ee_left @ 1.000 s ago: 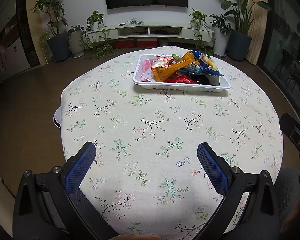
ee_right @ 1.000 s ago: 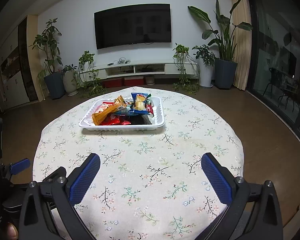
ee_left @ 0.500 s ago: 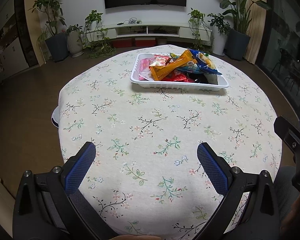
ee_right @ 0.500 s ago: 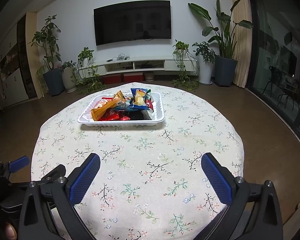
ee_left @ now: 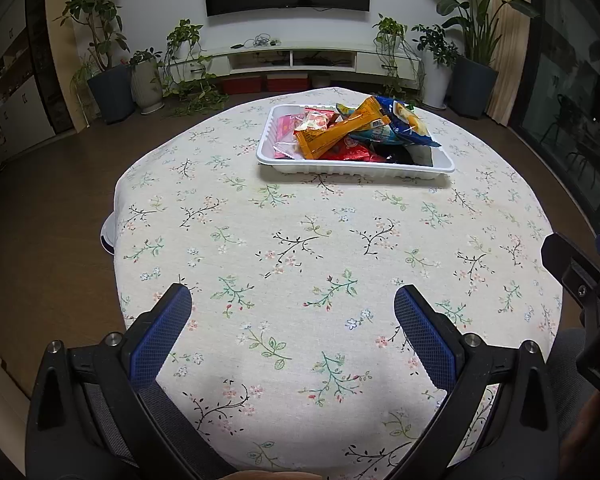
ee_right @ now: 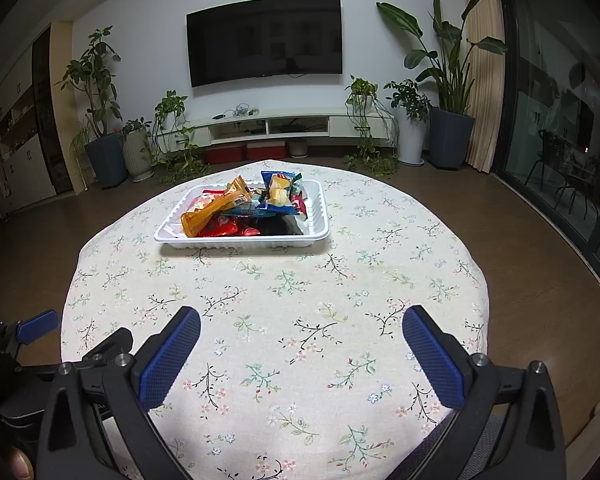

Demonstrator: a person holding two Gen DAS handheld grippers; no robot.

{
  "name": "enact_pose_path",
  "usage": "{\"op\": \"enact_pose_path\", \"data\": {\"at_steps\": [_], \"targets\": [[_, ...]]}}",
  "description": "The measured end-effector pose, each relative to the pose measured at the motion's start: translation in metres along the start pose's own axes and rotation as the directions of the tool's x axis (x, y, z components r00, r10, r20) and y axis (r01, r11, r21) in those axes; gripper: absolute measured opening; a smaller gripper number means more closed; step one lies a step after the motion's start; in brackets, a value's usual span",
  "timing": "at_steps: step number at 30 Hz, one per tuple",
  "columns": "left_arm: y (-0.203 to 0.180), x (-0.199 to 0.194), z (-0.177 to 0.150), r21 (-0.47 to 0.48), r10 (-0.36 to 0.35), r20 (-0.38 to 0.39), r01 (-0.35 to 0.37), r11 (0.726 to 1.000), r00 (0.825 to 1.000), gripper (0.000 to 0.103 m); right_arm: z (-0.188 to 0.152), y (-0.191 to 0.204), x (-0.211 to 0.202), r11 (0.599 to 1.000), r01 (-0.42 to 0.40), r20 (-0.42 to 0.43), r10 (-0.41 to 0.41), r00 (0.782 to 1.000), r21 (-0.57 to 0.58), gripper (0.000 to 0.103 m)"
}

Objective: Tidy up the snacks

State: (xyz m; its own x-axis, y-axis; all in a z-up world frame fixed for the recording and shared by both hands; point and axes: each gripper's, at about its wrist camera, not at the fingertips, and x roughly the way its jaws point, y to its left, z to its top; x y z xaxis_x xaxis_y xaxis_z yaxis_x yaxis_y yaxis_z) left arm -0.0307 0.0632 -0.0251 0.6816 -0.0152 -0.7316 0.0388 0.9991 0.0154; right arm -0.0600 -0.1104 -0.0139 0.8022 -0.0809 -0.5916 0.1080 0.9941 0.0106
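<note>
Both jaws stand wide open and empty: left gripper (ee_left: 292, 304) and right gripper (ee_right: 300, 330) hover over the near tablecloth (ee_left: 300, 240), well apart from the white tray (ee_left: 356, 166) w/ the snack packets (ee_left: 340, 132) piled loosely inside. If you reach in fast, the orange packet (ee_right: 214, 212) on top may slide off, or a finger may catch the tray rim & shove it.

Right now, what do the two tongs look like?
Both match. The left tongs and right tongs have black angular frames with triangular cut-outs and silver screws. Each finger carries a blue pad with a fine grid texture. No cables or markings show.
</note>
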Motion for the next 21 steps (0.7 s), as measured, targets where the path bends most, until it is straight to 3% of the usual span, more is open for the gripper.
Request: {"op": "enact_pose_path", "data": {"at_steps": [21], "targets": [[0.0008, 0.0019, -0.0008, -0.003, -0.009, -0.009, 0.009, 1.000, 1.000, 0.103, -0.0001, 0.0000, -0.0005, 1.000, 0.000, -0.001, 0.000, 1.000, -0.001, 0.103]]}}
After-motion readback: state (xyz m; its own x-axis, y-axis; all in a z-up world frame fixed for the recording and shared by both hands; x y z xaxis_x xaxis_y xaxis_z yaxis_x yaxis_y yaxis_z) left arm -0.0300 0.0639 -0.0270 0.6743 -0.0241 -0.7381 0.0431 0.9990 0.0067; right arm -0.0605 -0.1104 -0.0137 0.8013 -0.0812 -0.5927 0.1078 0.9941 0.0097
